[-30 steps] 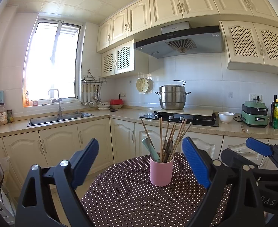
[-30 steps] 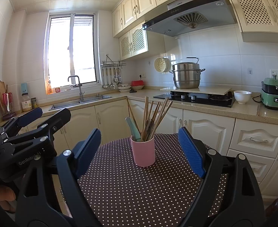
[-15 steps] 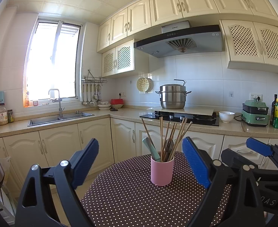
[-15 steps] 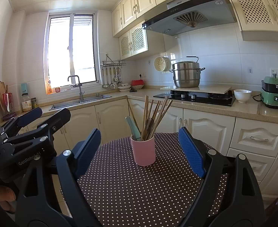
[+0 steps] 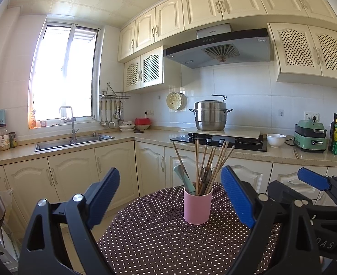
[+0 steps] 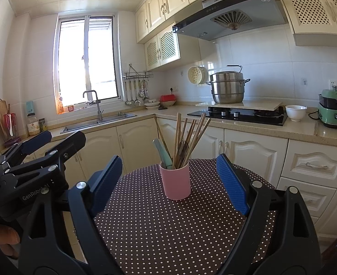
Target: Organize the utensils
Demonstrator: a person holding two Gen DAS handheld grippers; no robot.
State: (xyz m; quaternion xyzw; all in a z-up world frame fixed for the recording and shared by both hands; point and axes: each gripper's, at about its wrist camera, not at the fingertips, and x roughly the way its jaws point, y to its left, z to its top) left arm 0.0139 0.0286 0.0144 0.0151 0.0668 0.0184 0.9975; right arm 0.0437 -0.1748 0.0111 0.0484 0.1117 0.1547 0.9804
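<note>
A pink cup point(image 5: 198, 206) stands upright on the polka-dot bench point(image 5: 159, 247), and everything else is placed from it. Wooden chopsticks point(image 5: 215, 162) fan out of its mouth, leaning mostly to the right, with a pale green handle point(image 5: 184, 178) tilted left and some darker utensils, too small to identify, in among them. The left hand-held gripper point(image 5: 177, 198) and the right hand-held gripper point(image 6: 169, 183) both sit on the near side of the cup, released, jaws wide and empty, clear of it.

The chopsticks look light, stiff and smooth, so they will likely slip unless pinched across the shaft well above the rim. The cup looks light and top-heavy; a sideways pull could tip it, so steadying its wall with the other gripper seems wise.
</note>
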